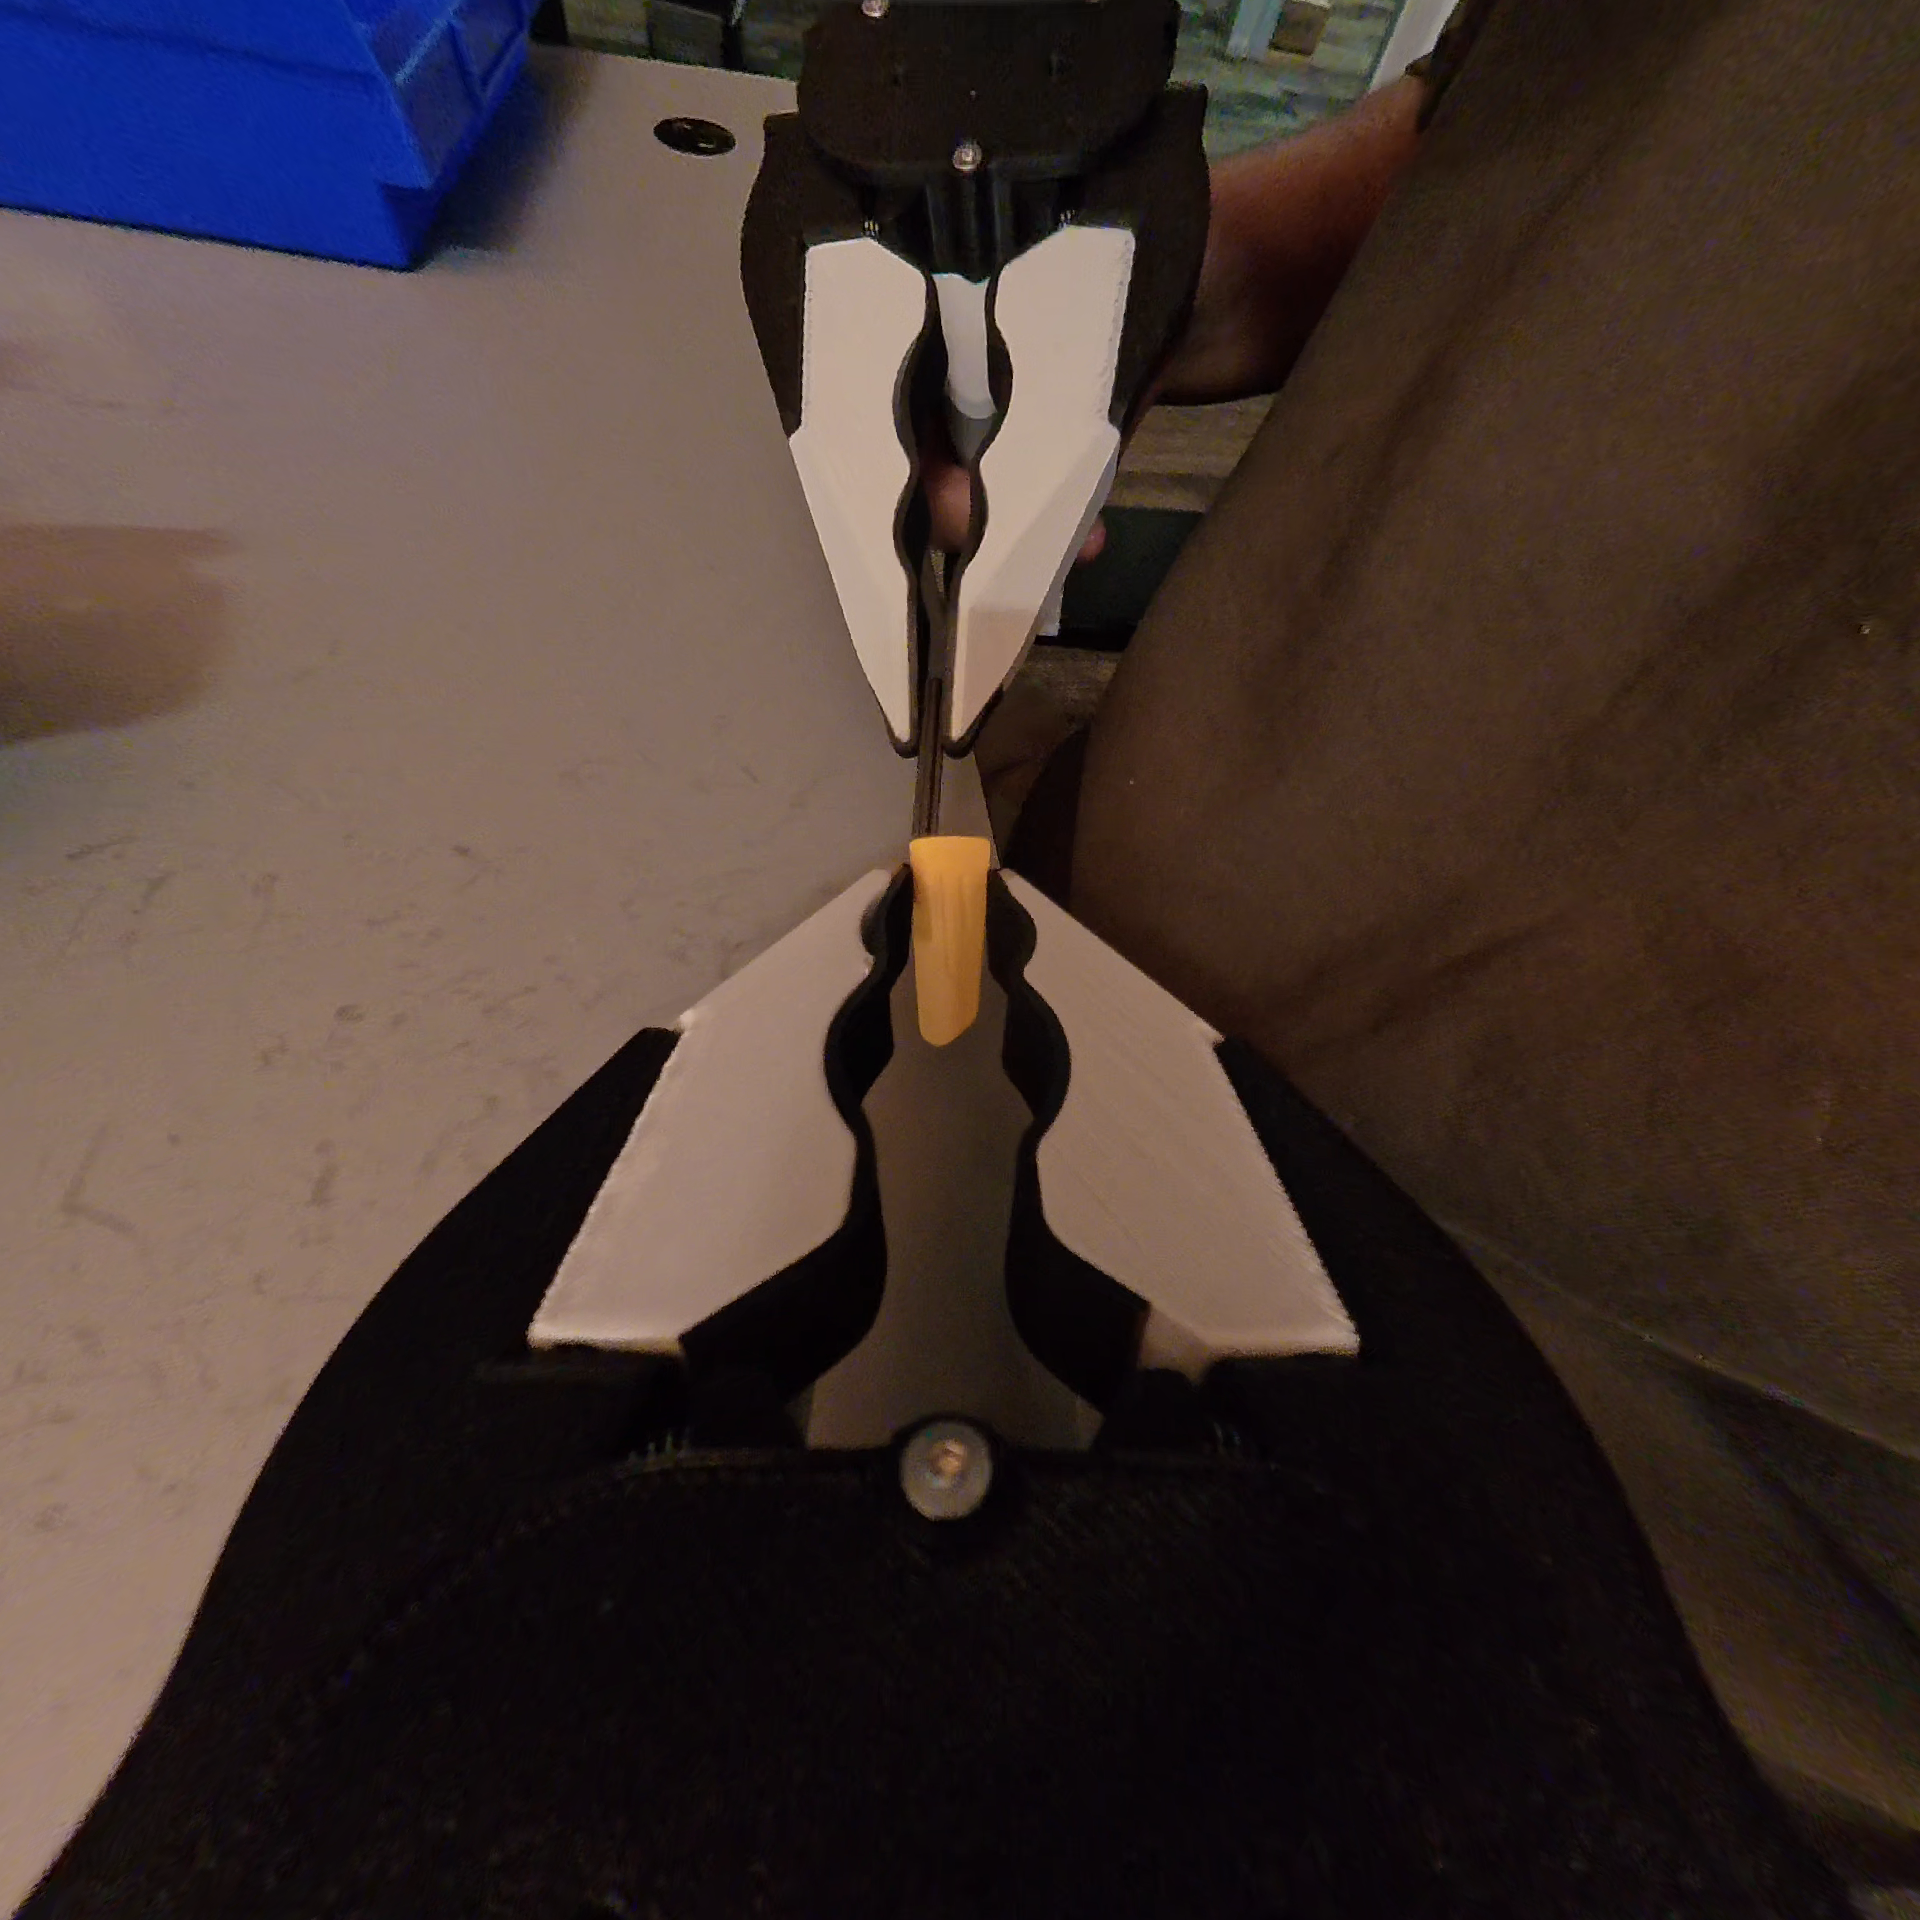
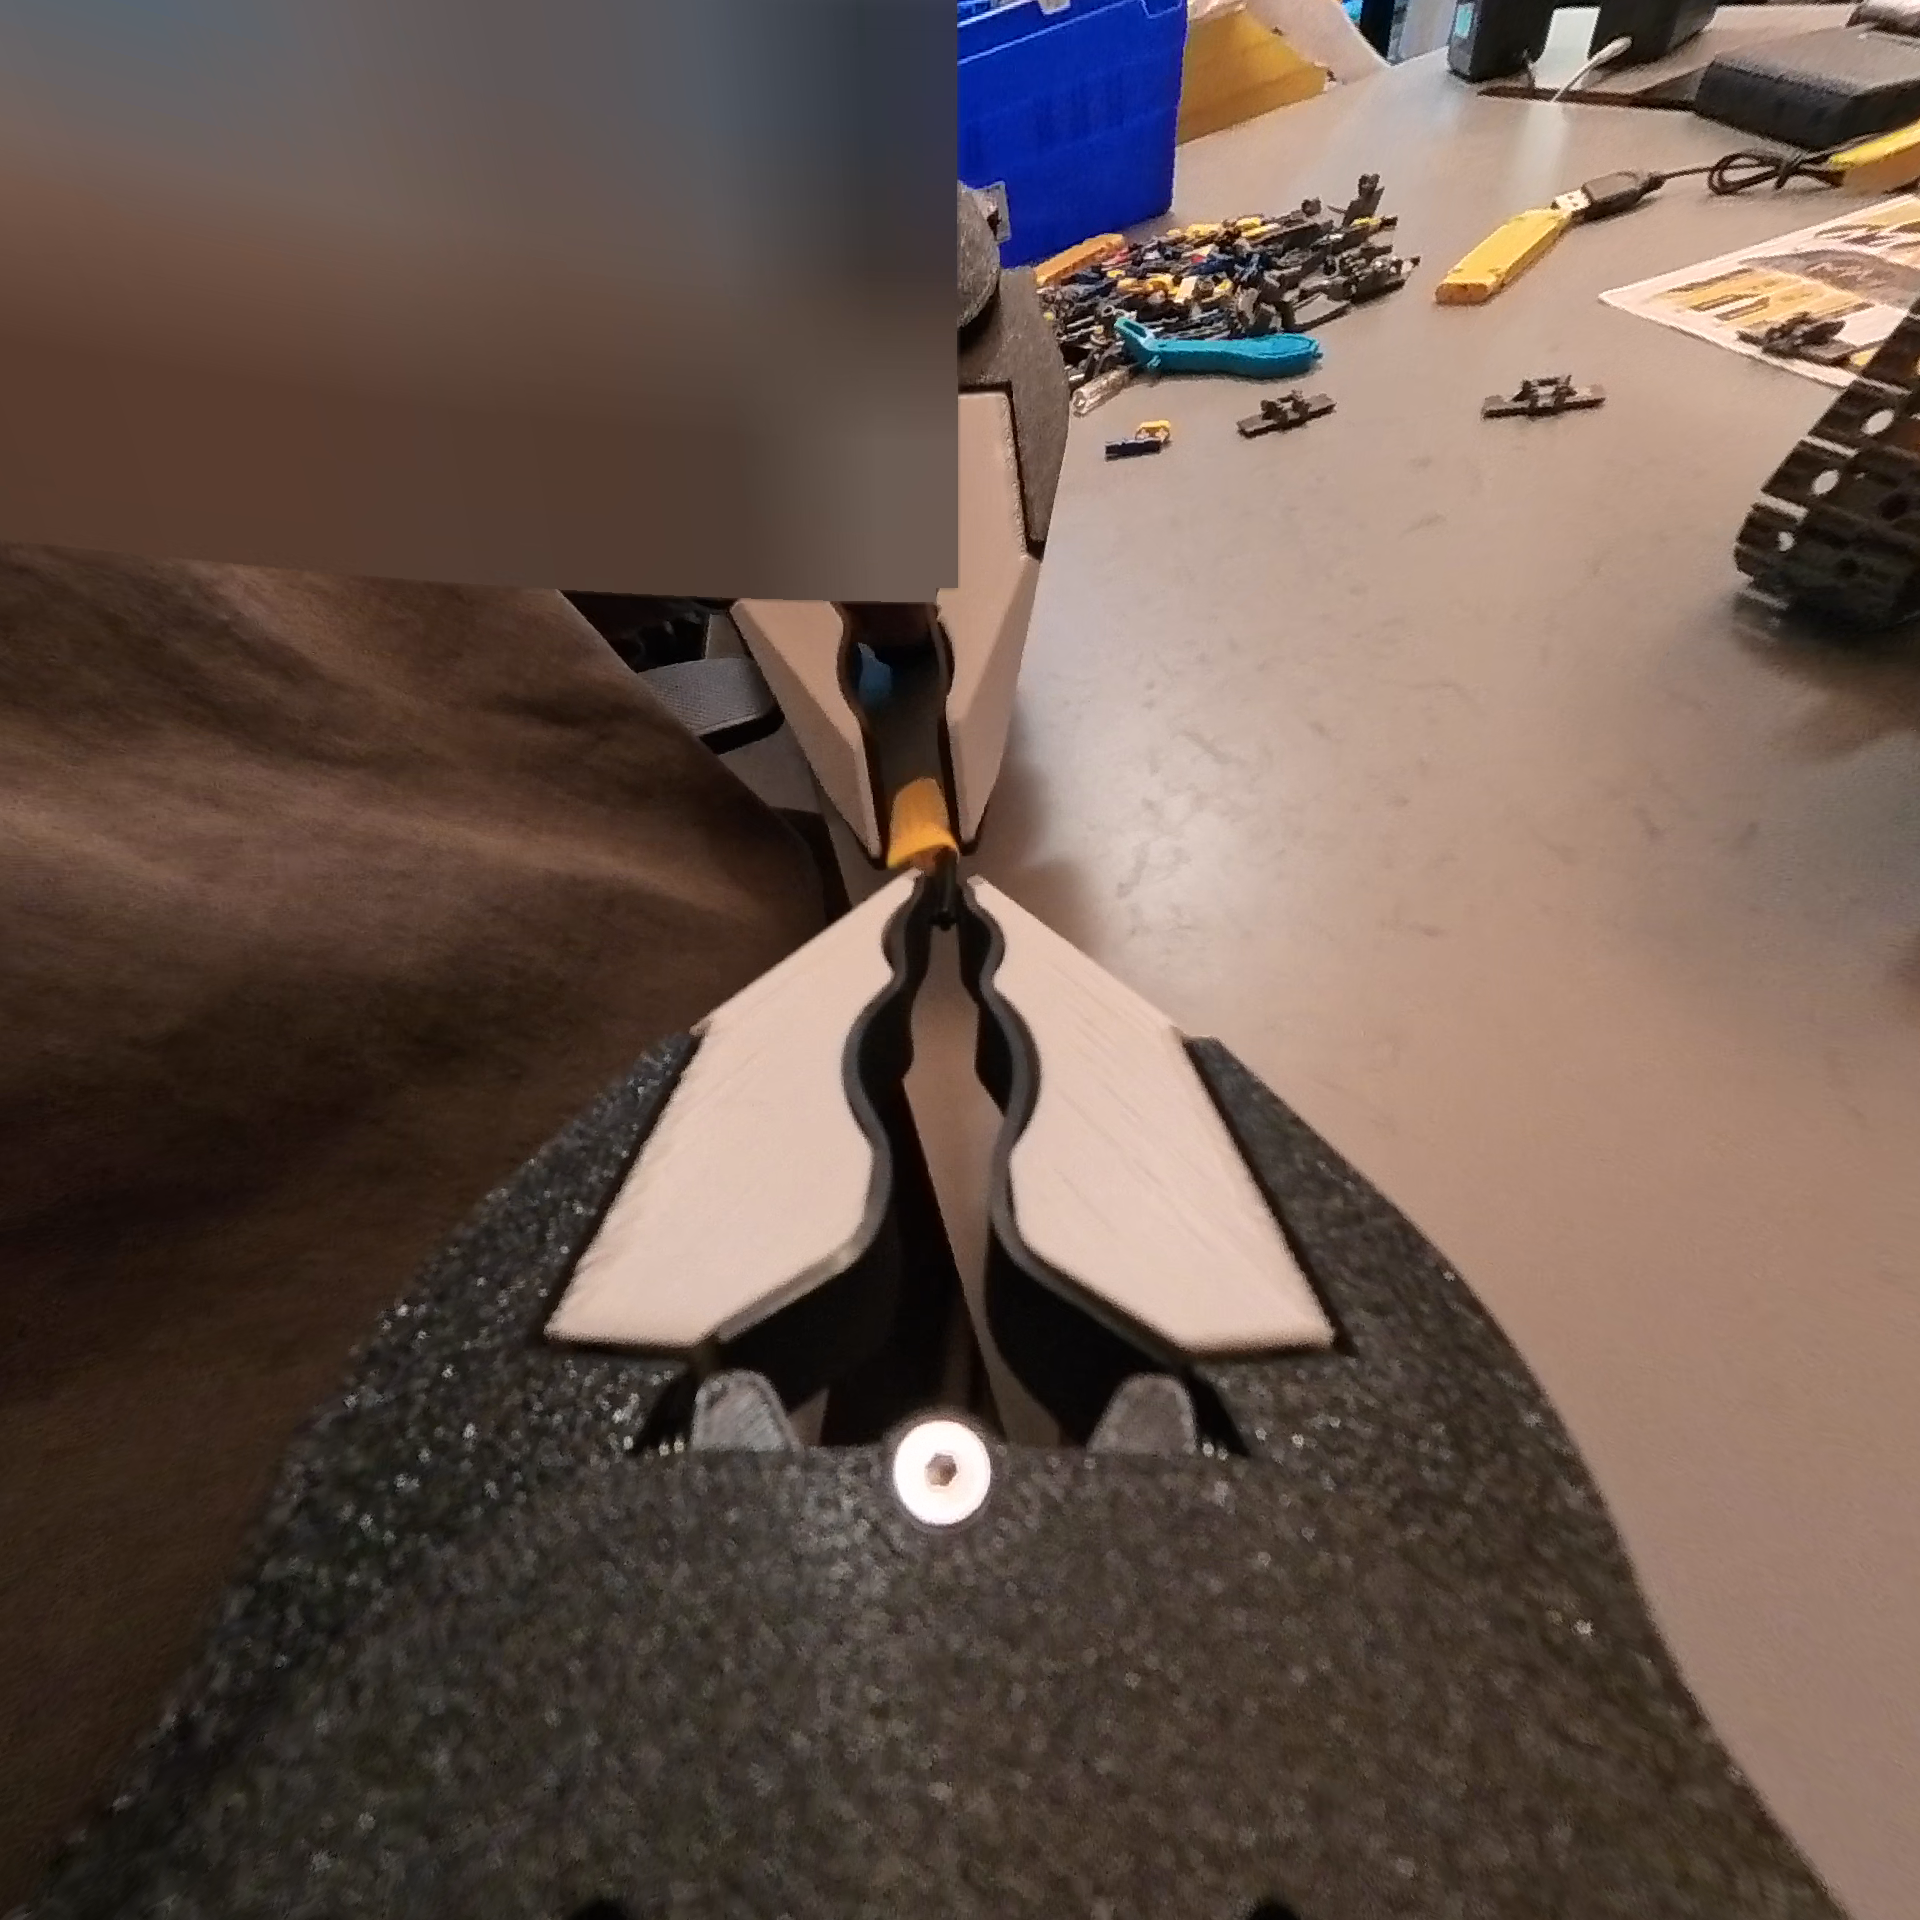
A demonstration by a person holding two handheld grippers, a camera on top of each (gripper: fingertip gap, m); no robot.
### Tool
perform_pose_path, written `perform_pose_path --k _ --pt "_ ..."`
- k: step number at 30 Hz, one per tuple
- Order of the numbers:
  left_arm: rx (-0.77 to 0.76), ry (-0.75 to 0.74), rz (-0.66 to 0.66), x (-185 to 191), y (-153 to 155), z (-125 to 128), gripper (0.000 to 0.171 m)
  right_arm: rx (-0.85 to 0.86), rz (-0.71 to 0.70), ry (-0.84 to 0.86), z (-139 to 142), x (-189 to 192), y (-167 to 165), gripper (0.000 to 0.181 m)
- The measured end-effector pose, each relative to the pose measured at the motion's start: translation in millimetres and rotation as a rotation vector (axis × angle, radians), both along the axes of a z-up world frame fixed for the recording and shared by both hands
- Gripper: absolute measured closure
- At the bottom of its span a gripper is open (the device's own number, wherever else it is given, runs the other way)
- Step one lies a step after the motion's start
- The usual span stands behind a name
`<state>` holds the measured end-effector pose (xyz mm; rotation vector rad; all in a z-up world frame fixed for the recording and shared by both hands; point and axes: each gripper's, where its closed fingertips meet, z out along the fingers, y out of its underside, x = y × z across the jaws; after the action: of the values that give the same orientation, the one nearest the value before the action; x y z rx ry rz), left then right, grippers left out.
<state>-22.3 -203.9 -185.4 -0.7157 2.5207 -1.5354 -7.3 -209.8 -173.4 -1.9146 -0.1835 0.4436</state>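
My left gripper [image 1: 945,883] is shut on a small yellow peg [image 1: 945,935], which stands between its fingertips above the grey table [image 1: 416,831]. My right gripper [image 1: 935,732] faces it tip to tip and is shut on a thin black pin [image 1: 928,795]. The pin's end meets the top of the yellow peg. In the right wrist view, my right gripper [image 2: 943,896] pinches the black pin at its tips. My left gripper [image 2: 920,850] sits just beyond with the yellow peg [image 2: 914,826] in it. How deep the pin sits in the peg is hidden.
A person in a brown garment [image 1: 1507,727] is close beside both grippers. A blue bin [image 2: 1070,114] stands at the back. On the table lie a pile of small black and yellow parts [image 2: 1226,270], a teal tool [image 2: 1216,353], a yellow bar [image 2: 1496,255], a printed sheet [image 2: 1787,281] and a black tracked piece [image 2: 1839,488]. My left and right fingertips are right by each other.
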Motion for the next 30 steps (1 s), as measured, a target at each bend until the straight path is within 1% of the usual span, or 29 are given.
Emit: perform_pose_path --k 5,15,19,23,30 --pt "-0.007 -0.008 -0.003 -0.8 0.1 1.7 0.161 -0.004 0.013 0.005 1.4 -0.9 0.3 0.178" --pt "-0.035 -0.004 -0.028 -4.5 -0.6 5.4 0.162 -0.032 0.063 0.103 4.7 -4.0 0.4 0.178" --pt "-0.037 0.002 -0.035 -5.2 -1.0 5.2 0.161 -0.034 0.103 0.066 5.9 -7.5 -1.1 0.178" --pt "-0.031 0.011 -0.045 -6.4 -1.9 3.9 0.161 -0.022 0.105 -0.03 5.1 -6.0 0.3 0.178" --pt "-0.057 0.009 -0.035 -5.1 -0.3 7.6 0.161 -0.027 0.104 -0.019 4.7 -4.2 0.4 0.178"
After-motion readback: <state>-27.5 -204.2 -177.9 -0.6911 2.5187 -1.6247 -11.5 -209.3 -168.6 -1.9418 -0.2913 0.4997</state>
